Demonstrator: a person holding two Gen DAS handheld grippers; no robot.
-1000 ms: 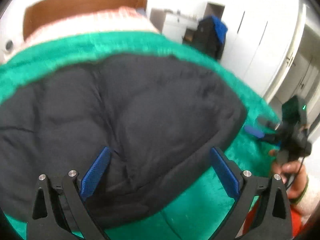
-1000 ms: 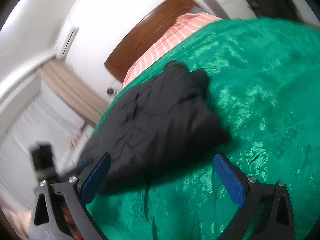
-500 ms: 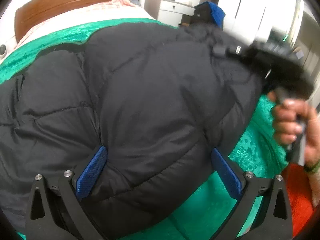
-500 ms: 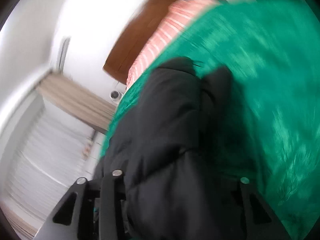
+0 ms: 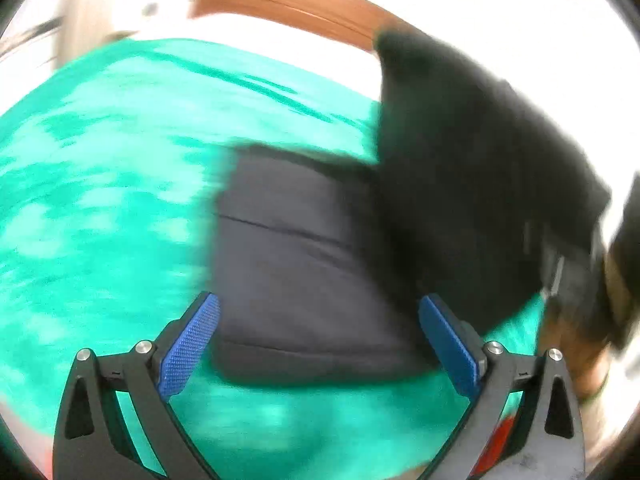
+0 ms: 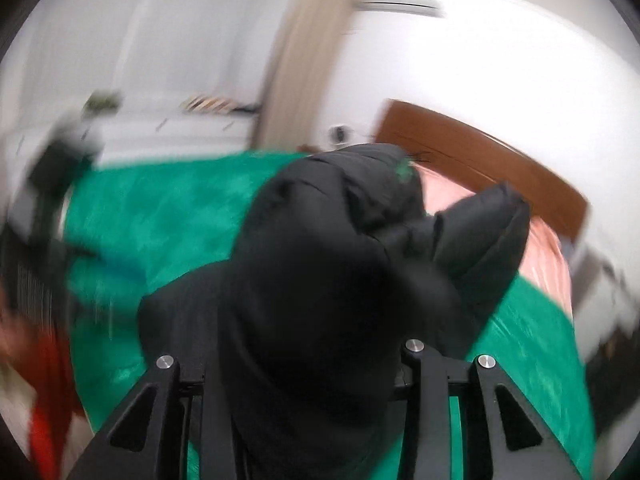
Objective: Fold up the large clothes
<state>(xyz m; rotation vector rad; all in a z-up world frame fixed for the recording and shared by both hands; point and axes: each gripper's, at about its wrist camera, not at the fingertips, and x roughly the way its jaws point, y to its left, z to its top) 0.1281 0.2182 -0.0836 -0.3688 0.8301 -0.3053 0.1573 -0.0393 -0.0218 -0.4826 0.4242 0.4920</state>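
Note:
A black puffer jacket (image 5: 304,264) lies on the green bedspread (image 5: 100,200). In the left wrist view its right part (image 5: 472,184) is lifted up. My left gripper (image 5: 320,336) is open and empty, its blue pads on either side of the jacket's near edge. In the right wrist view my right gripper (image 6: 304,376) is shut on a thick bunch of the jacket (image 6: 332,264) and holds it up above the bed; its fingertips are hidden in the fabric. The right hand shows at the left view's right edge (image 5: 580,320).
A wooden headboard (image 6: 480,160) and pink striped bedding (image 6: 520,240) are at the bed's far end. A beige curtain (image 6: 304,60) and white walls stand behind. The person's red clothing (image 6: 44,400) is at the left.
My right gripper has closed on the jacket and lifted part of it up. The left gripper has swung left and stays open; both views are motion-blurred.

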